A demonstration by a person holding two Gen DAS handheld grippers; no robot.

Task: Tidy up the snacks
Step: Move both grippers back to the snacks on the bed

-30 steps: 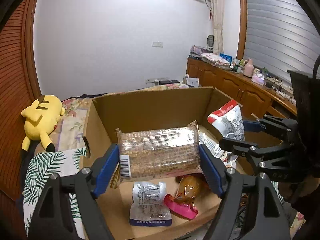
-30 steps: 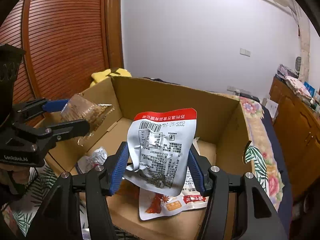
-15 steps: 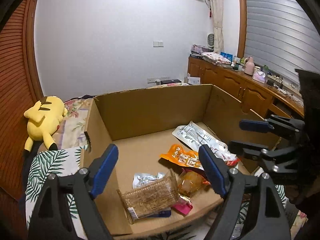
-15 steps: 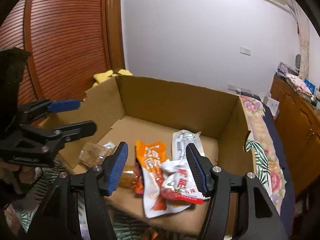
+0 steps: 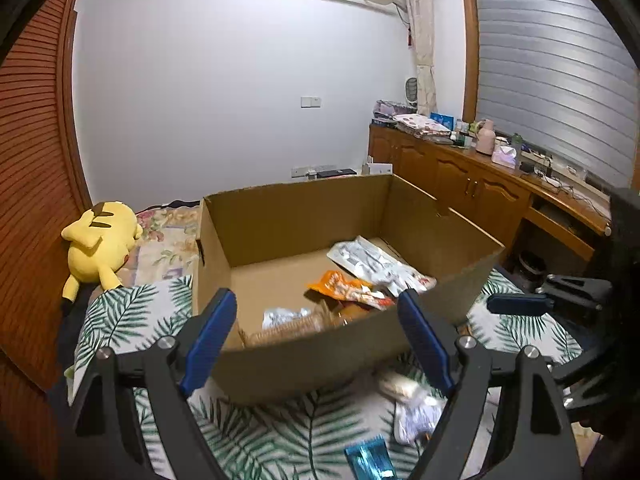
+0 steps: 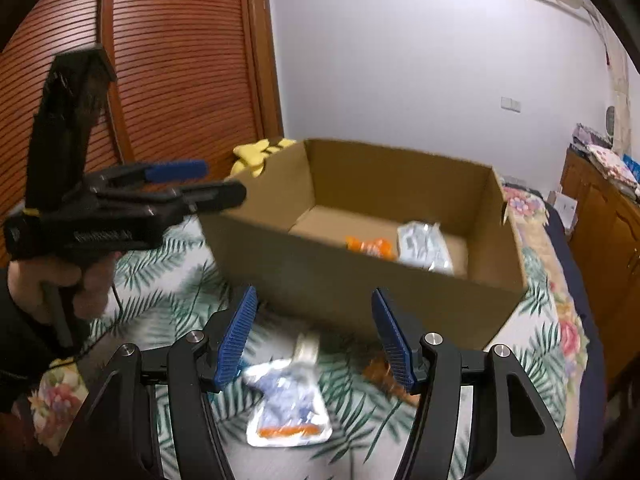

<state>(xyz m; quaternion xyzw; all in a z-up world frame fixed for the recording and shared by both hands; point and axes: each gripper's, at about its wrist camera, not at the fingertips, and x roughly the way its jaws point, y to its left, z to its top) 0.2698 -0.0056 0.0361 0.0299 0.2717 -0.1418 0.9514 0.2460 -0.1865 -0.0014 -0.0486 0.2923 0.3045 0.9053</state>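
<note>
Presently, one open cardboard box stands on a bed covered by a leaf-print bedspread.

Inside the box, seen from the left wrist:
- one orange snack packet, near the middle of the floor;
- one white printed packet, behind and to the right of the orange one, partly overlapping it;
- one small white pouch, toward the near wall;
- one brown clear-wrapped bar pack, against the near wall, partly hidden by the rim.

Outside the box, on the bedspread just before its near wall:
- one white-and-blue pouch with an orange stripe, blurred, lying below the right gripper;
- one orange-brown packet, blurred, beside it and partly behind the right finger;
- one blue foil packet, at the lower edge of the left view.

Left gripper: jaws wide, nothing between them, held in front of the near wall of the box.
Right gripper: jaws fairly wide, nothing gripped, likewise short of the box.
A hand grasps the left gripper's handle.

Elsewhere: one yellow plush toy lies on the bed left of the box; a wooden cabinet desk runs along the window wall, carrying small items.
</note>
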